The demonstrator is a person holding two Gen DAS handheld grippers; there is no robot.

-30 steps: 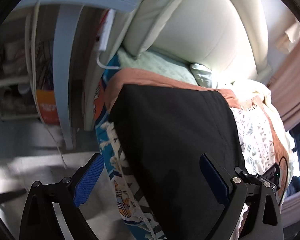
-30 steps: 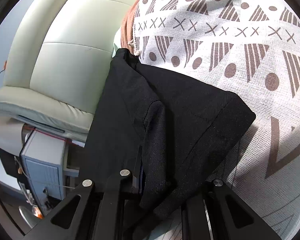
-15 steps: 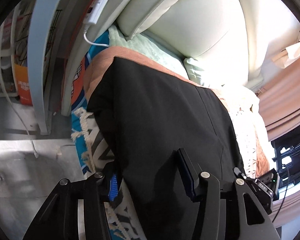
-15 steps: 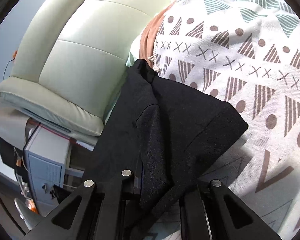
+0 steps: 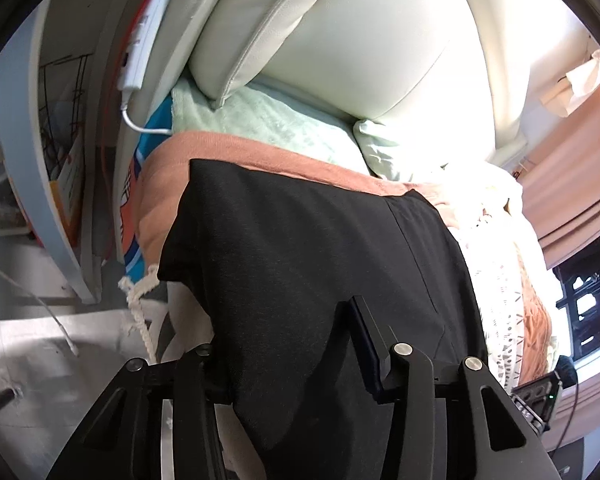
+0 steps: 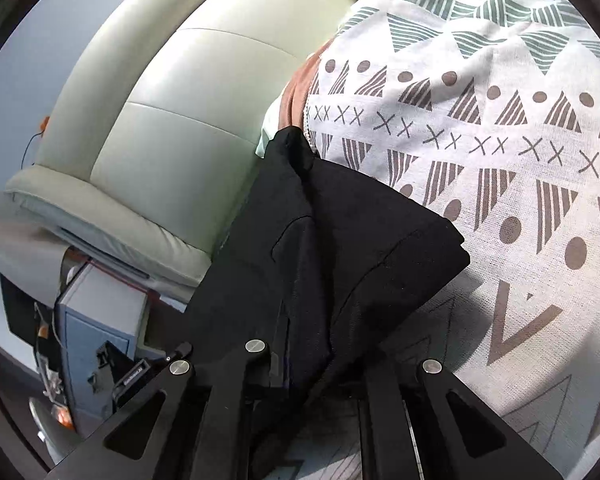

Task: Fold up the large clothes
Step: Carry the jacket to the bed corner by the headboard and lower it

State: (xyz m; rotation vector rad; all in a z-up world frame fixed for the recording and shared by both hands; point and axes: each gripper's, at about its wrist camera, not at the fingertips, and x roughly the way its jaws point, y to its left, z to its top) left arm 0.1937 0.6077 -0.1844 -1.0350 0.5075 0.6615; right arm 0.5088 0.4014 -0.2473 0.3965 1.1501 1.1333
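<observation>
Black garment: matt, finely woven cloth. Behind it, sofa backrest: smooth, slightly glossy cream leather-like upholstery. Beneath it, patterned throw: coarse, open-weave cloth.

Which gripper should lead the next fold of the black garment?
Right, probably. The right gripper is clamped on the black garment's bunched corner; the left gripper, just closing, pinches its near edge.

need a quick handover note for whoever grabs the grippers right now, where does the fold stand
Left gripper: jaws have just been closing, now pinching the near edge of the black garment.
Right gripper: shut on a bunched corner of the garment, lifted off the patterned blanket.
Garment: spread over the blankets on the sofa.
Done: both ends gripped.
Left: carry the held edges over to make the fold, lay flat, release.
</observation>
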